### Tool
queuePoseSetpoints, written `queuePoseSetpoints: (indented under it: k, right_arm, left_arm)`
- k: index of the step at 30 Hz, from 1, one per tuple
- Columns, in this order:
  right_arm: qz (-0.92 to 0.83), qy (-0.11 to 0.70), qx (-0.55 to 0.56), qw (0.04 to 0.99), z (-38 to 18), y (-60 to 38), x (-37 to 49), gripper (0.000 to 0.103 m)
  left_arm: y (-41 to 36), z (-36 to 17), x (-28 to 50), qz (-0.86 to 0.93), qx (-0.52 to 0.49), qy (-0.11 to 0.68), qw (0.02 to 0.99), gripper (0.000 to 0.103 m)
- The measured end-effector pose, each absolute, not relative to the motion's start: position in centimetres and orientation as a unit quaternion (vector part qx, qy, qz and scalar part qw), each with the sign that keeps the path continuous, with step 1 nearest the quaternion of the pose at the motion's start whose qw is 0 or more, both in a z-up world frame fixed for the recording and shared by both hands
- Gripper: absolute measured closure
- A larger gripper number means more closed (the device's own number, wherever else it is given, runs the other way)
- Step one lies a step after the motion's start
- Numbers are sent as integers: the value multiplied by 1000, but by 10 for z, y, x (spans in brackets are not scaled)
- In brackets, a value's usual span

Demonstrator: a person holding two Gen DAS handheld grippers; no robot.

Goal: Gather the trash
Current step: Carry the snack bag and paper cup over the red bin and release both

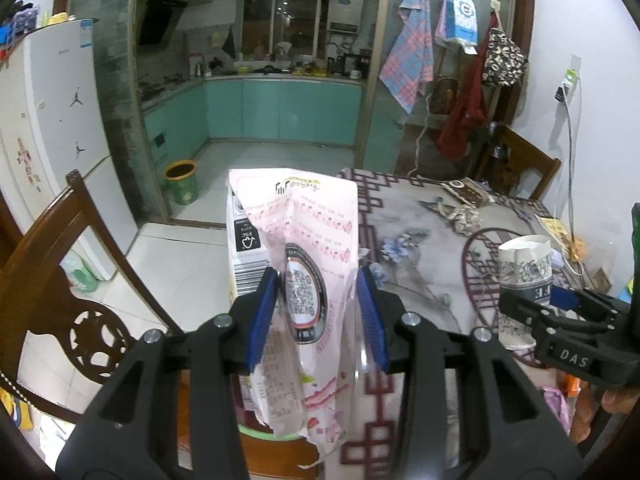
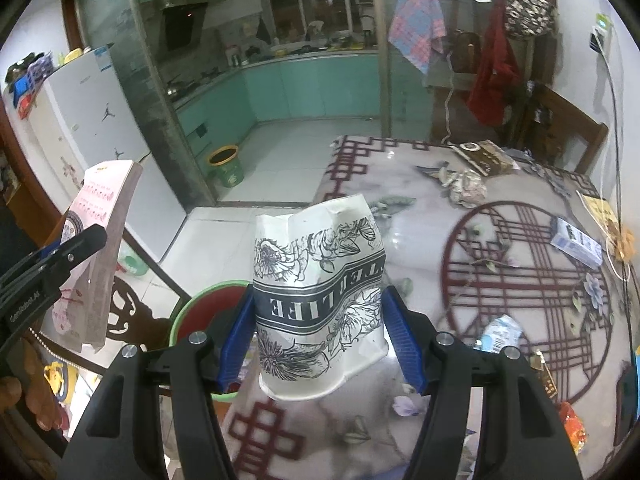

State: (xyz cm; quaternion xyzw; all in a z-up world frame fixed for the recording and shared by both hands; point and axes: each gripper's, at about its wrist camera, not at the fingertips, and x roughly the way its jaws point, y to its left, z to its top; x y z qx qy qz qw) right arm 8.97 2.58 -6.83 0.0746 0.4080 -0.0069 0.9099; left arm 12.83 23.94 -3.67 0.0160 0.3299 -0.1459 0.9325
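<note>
My left gripper is shut on a pink and white snack bag, held upright above the table's left edge and a green-rimmed red bin. My right gripper is shut on a crushed white paper cup with black flower print, held over the table near the bin. The cup and right gripper also show in the left wrist view; the bag and left gripper show in the right wrist view.
The patterned table carries a crumpled tissue, a small blue-white box, a wrapper, an orange packet and a brown pouch. A wooden chair stands left. A green floor bin is by the kitchen door.
</note>
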Motion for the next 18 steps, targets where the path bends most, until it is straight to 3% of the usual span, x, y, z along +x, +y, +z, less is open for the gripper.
queuePoseSetpoints:
  k: [11, 18]
  right_arm:
    - [31, 427, 51, 902, -86, 70, 115, 43]
    - [55, 452, 44, 889, -110, 99, 137, 43]
  left_arm:
    - [274, -53, 150, -118, 4, 350, 929, 63]
    - [296, -92, 176, -94, -6, 399, 912, 63]
